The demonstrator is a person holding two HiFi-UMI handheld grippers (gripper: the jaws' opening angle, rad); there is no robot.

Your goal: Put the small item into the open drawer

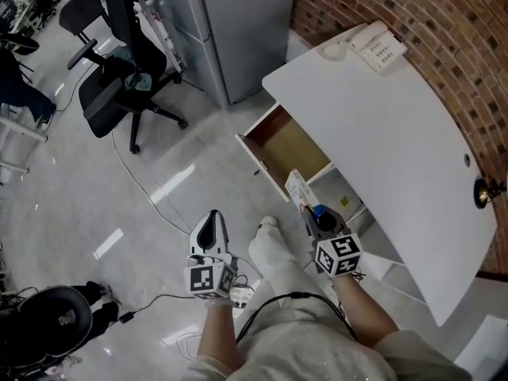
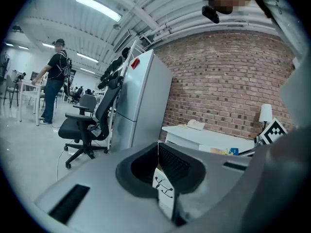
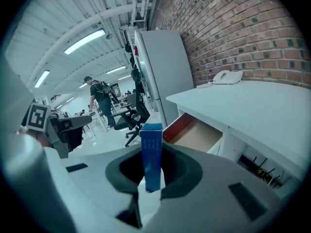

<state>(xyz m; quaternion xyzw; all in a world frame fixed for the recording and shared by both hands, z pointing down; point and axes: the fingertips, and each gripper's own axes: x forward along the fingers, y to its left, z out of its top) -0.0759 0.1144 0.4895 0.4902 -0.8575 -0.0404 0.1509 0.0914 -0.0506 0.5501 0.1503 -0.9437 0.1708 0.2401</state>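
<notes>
Box (image 3: 152, 154) stands upright in the right claw (image 3: 152, 181), pinched narrowly at its lower end — held just short of the open drawer (image 3: 197, 132), probably so it can be lowered in. Left claw (image 2: 159, 171) hangs closed and empty, clear of the surface (image 1: 381, 117).

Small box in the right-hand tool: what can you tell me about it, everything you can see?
The small box is a slim carton, cardboard by the look of it. Its narrow side is blue with print too fine to read, and from the head view its broad face looks pale with reddish print. It stands upright, clamped low down between the jaws of the right gripper, with its top poking out free. It is held in the air close to the open drawer of the white desk, not in it.
</notes>
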